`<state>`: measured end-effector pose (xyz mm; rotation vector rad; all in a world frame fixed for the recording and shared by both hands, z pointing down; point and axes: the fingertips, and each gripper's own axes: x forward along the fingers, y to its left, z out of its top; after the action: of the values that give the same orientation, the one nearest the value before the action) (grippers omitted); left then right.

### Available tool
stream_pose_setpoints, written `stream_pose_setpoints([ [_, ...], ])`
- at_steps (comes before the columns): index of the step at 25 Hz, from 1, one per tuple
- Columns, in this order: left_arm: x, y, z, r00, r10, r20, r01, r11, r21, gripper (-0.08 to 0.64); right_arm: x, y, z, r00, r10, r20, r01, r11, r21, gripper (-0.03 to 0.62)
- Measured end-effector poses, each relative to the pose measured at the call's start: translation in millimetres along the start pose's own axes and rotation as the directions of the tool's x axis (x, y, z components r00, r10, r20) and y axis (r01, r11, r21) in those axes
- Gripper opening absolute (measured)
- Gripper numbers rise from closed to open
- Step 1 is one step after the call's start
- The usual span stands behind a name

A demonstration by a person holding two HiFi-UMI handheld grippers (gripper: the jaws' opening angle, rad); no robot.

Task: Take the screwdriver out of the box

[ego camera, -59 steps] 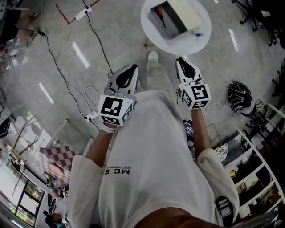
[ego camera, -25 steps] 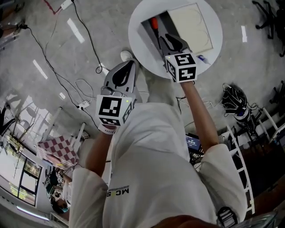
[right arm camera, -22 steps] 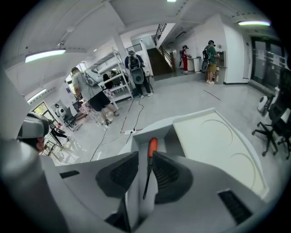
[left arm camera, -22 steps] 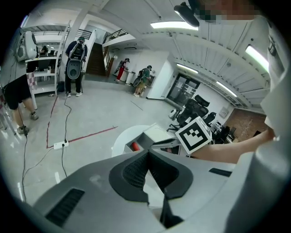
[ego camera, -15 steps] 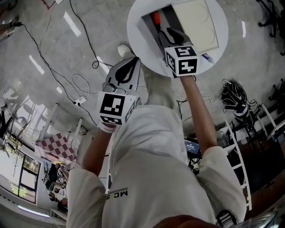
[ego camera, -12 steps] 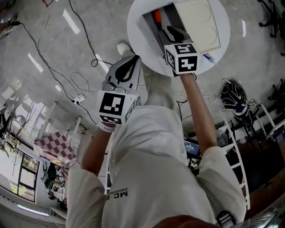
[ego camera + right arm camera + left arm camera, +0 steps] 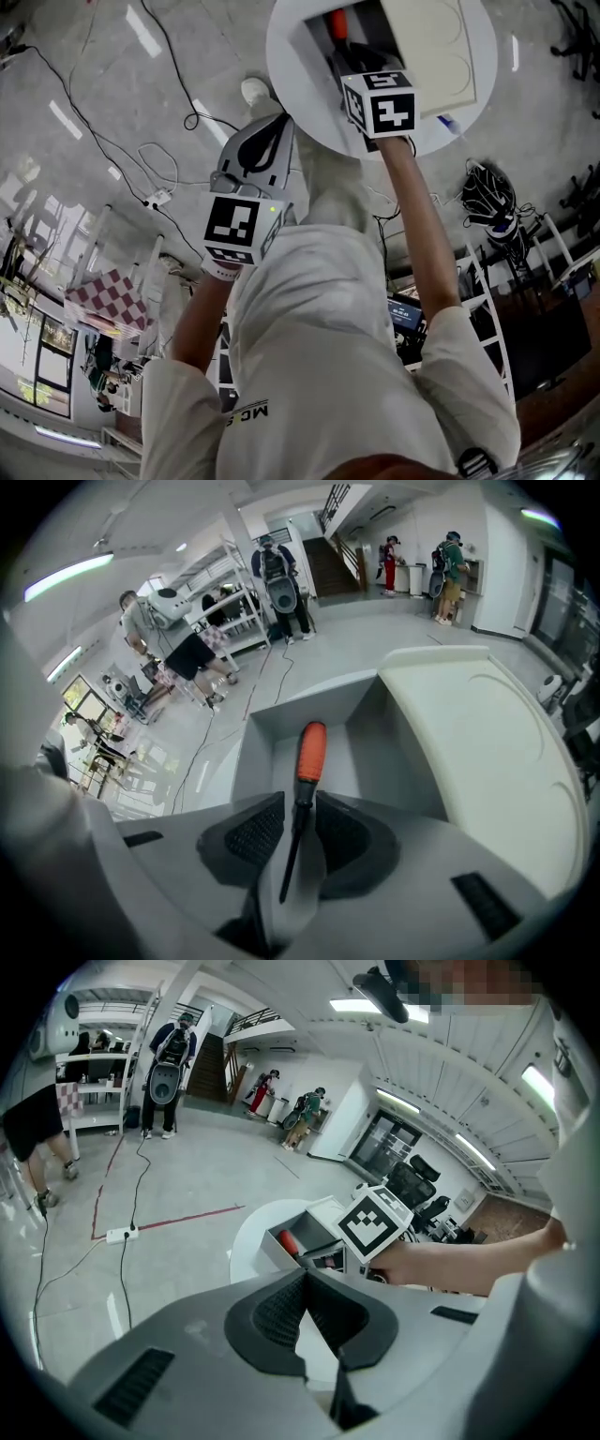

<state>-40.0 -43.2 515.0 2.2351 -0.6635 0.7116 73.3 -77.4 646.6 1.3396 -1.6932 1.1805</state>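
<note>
The orange-handled steel screwdriver (image 7: 310, 752) is seen inside the open grey box (image 7: 394, 726), straddled by the spread right claw (image 7: 300, 805). It is judged light, stiff and slippery-shafted, best pinched near the handle. The left claw (image 7: 305, 1276) is held pressed together.

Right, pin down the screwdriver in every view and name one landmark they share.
Head view: screwdriver at top centre, orange handle just beyond the right gripper.
Left gripper view: mid-frame, handle left of that gripper's marker cube.
Right gripper view: centre, shaft between the open jaws.
Shared landmark: the grey box holding it.
</note>
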Motion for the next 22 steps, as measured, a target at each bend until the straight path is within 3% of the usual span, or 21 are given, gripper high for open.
stream_pose_setpoints([
  [6,5.6,3.7,-6.5,1.0,-0.004,-0.008,0.004,1.0,-0.017,0.003,12.4,-3.7,-8.1,0.998,-0.023,-0.059,0.023,1.0,-0.005,0.141],
  [22,12.5,1.0,3.1,1.0,0.006,0.023,-0.005,1.0,-0.03,0.003,7.8,-9.8,-6.8,0.994,-0.067,-0.084,0.062,0.996,-0.066,0.115],
])
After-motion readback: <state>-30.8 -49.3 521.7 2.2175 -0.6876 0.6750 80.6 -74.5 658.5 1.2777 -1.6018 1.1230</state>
